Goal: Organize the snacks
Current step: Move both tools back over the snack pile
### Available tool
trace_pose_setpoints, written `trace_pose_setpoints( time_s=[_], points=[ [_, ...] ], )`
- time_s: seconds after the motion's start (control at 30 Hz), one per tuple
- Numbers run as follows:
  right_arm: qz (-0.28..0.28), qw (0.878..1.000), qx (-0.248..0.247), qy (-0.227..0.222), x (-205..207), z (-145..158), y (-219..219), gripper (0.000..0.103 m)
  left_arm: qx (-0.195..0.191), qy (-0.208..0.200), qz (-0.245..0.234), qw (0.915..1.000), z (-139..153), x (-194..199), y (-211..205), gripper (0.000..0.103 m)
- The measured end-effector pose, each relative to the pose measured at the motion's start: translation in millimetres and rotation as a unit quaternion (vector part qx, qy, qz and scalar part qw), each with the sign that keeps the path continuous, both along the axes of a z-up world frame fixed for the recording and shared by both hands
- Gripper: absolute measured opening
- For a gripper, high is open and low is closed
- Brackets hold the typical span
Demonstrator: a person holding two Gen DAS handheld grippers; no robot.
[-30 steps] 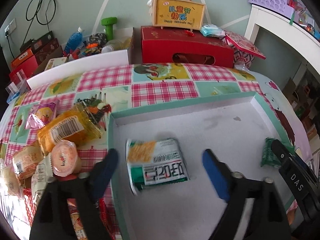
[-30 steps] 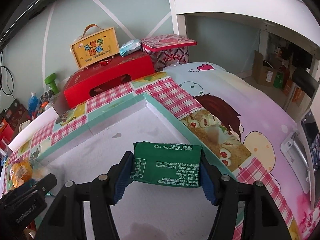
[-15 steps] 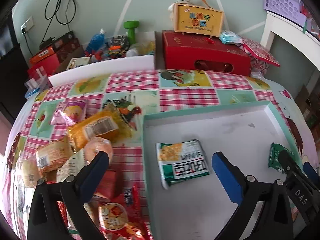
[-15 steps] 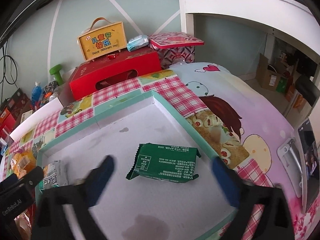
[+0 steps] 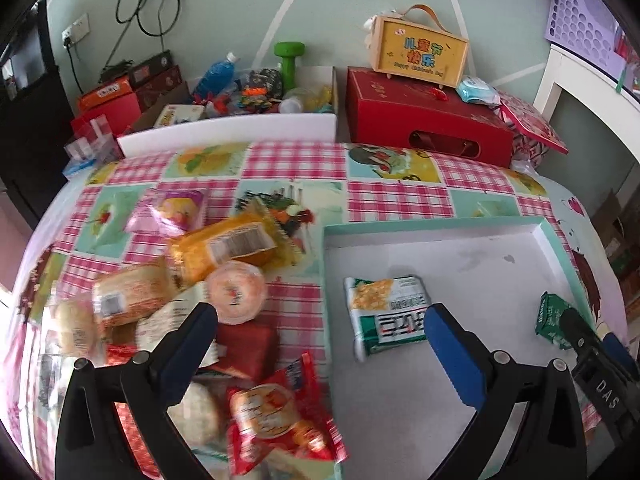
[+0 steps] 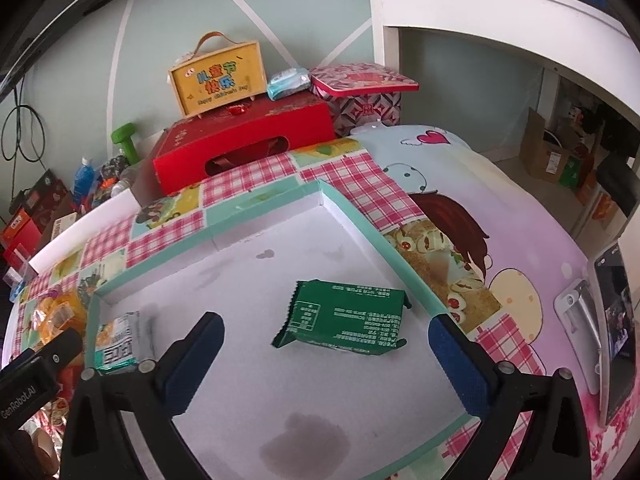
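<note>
A shallow teal-rimmed tray (image 6: 352, 220) on the checked tablecloth (image 5: 396, 200) holds two packets: a green one (image 6: 346, 314) below the right gripper (image 6: 324, 334), a green-and-white one (image 5: 386, 314) under the left gripper (image 5: 320, 330). Both grippers' fingers are spread wide, gripping nothing. Loose snacks (image 5: 224, 244) are heaped left of the tray.

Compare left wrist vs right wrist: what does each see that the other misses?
Left wrist only: the red packet and round jelly cup in the loose snack pile beside the tray.
Right wrist only: the phone on its stand and the white desk.
Both: the tray, green packet, corn-print packet, red box.
</note>
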State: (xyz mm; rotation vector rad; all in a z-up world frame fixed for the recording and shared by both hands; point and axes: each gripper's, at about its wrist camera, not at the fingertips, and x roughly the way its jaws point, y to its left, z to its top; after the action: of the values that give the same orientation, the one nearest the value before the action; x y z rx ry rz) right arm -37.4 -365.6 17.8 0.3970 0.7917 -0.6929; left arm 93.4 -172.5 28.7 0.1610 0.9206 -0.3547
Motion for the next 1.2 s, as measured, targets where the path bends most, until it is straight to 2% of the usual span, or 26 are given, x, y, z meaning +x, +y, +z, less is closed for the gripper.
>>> trace_pose_setpoints(
  time_s=[0.17,0.47,0.87,1.03,1.2],
  points=[
    [0.006,1.000,0.003,0.018,1,3,9,0.103,0.017,-0.015,0.008,0.9997,11,-9,25,0.103],
    [0.042,0.998,0.028,0.022,5,8,41,0.103,-0.001,-0.015,0.055,0.9984,23,-13,85,0.103],
    [0.122,0.990,0.063,0.023,10,1,106,0.103,-0.028,0.037,0.122,0.9915,-2,-13,160,0.103],
    [0.152,0.987,0.056,0.023,18,2,128,0.103,-0.040,0.046,0.157,0.9857,-4,-9,193,0.103],
    [0.189,0.981,0.046,0.022,30,2,153,0.103,-0.046,0.060,0.167,0.9830,-13,-8,206,0.103]
  ],
)
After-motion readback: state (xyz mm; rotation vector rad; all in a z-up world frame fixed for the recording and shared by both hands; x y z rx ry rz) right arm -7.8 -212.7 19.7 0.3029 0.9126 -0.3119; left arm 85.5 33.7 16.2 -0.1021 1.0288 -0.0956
